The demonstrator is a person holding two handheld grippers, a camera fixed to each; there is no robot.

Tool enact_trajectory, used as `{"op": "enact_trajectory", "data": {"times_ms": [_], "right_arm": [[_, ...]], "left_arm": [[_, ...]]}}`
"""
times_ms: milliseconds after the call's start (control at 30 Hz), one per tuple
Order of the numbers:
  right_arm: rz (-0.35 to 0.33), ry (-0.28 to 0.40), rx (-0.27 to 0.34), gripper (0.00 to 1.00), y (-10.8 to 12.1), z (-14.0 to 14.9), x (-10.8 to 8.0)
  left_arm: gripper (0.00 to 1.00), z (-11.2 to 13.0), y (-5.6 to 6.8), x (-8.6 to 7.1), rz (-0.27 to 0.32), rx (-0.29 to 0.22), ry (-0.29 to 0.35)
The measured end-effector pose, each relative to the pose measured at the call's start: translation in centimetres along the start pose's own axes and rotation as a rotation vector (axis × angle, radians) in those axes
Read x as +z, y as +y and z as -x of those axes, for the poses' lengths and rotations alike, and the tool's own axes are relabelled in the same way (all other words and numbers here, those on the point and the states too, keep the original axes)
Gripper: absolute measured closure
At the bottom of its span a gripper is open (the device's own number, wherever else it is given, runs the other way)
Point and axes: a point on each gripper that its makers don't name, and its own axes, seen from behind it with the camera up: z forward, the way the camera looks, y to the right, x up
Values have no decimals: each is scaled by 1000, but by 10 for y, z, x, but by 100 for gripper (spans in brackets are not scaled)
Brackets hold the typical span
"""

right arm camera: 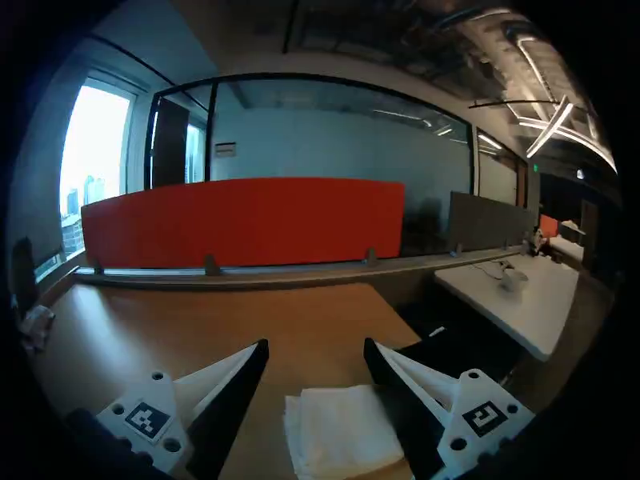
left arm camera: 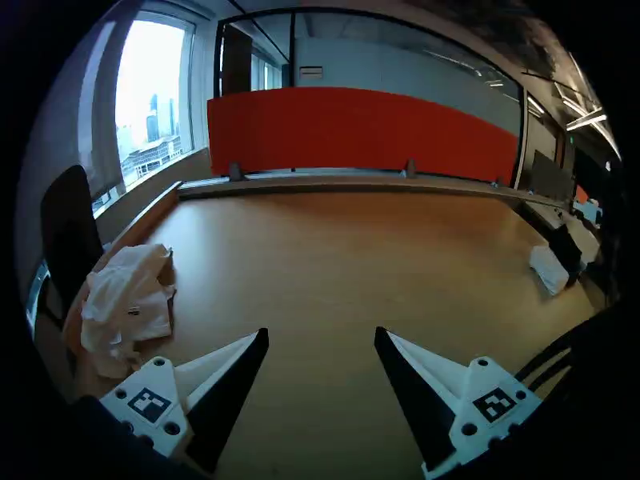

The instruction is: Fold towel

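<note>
Though dim, wooden desk [right arm camera: 200,328], folded towel [right arm camera: 344,428], red partition [right arm camera: 240,220].

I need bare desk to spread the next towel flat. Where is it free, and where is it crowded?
In the left gripper view, the wide middle of the wooden desk is bare, from the crumpled towels at its left edge across to the folded towel at its right edge, and back to the red divider. Crowded: those two edges.
</note>
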Motion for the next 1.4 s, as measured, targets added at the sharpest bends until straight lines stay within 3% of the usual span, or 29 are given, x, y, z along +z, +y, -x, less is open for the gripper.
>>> {"op": "enact_trajectory", "data": {"times_ms": [467,700,1167,1400], "right_arm": [[-96,55,-1,8,-61,-22,-14],[-142,97,0,8,-96,-35,-22],[-204,176,9,7,-158,-58,-35],[-201,183,7,6,-167,-54,-38]], "left_arm": [[2,-75,-23,0,-44,-59,204],[2,-104,-29,-1,-40,-72,272],[2,-142,-43,-10,-44,-80,392],[2,-151,-49,-9,-56,-81,439]]}}
